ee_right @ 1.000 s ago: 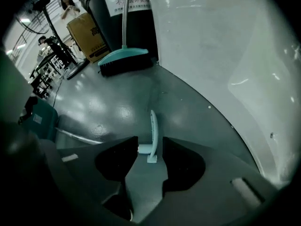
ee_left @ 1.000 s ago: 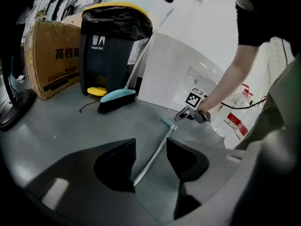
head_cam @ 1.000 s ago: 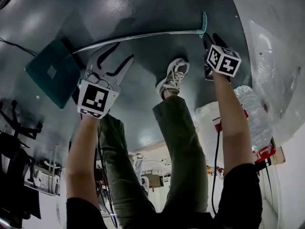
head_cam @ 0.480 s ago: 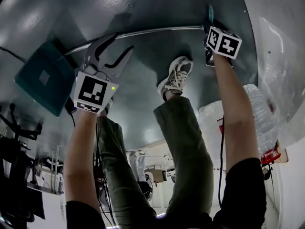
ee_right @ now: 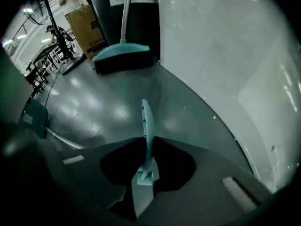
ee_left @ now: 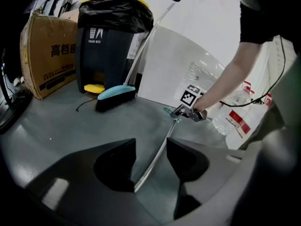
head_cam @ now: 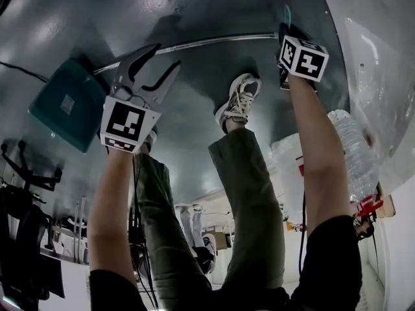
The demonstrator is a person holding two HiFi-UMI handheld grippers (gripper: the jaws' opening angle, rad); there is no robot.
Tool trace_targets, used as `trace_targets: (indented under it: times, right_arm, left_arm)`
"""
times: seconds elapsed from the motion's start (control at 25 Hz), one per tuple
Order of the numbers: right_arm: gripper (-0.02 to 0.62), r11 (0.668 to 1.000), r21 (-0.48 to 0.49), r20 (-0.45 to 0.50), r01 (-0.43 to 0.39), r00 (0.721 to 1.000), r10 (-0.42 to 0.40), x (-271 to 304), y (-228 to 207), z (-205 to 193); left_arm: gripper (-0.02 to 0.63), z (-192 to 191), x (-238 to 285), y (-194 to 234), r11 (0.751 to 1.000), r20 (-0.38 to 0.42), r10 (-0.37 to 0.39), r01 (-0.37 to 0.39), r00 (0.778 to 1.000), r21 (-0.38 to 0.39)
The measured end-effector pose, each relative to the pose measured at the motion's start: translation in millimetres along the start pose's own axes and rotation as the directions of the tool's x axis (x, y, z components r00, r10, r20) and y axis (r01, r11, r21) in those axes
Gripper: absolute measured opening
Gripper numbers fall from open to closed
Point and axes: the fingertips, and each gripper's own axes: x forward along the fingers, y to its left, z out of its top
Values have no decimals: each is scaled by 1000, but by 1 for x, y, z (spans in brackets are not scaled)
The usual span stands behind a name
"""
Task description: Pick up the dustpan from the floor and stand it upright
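Observation:
The dustpan lies flat on the dark floor: teal pan (head_cam: 68, 105) at the left, long metal pole (head_cam: 207, 43) running right to a teal grip (head_cam: 286, 13). My right gripper (head_cam: 285, 31) points steeply down at that end. Its jaws are closing, and in the right gripper view (ee_right: 149, 142) they press both sides of the teal grip (ee_right: 146, 121). My left gripper (head_cam: 165, 56) hovers open above the pole near the pan. In the left gripper view (ee_left: 151, 149) the pole (ee_left: 157, 157) shows on the floor beyond the gap, untouched.
A broom (ee_left: 115, 95) leans by a black trash bin (ee_left: 110, 41), with a cardboard box (ee_left: 47, 55) beside it. A white wall panel (ee_right: 221, 55) stands close to the grip. Packed water bottles (head_cam: 353, 154) sit at the right. The person's shoe (head_cam: 238, 99) rests below the pole.
The right gripper has dropped a little onto the teal grip and its jaws have narrowed around it. The left gripper has hardly moved.

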Motion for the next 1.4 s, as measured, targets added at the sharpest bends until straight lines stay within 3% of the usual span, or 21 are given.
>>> trace_targets:
  times: [0.28, 0.48, 0.76, 1.04, 1.4]
  right_arm:
    - [58, 999, -24, 123, 49, 991, -46, -74, 16, 57]
    - [60, 994, -59, 159, 88, 984, -78, -140, 31, 88]
    - [60, 976, -122, 245, 179, 959, -145, -236, 39, 148]
    - [61, 946, -202, 330, 252, 927, -177, -316, 49, 215]
    - [63, 881, -303, 389, 364, 891, -234, -399, 37, 270]
  left_arm:
    - [222, 31, -46, -7, 1000, 35, 22, -21, 999, -12]
    - [222, 51, -98, -8, 999, 56, 35, -33, 998, -22]
    - [222, 83, -185, 6, 993, 124, 115, -110, 986, -46]
    - [222, 108, -257, 16, 968, 179, 226, -200, 958, -153]
    - [222, 160, -299, -12, 962, 257, 240, -195, 936, -190]
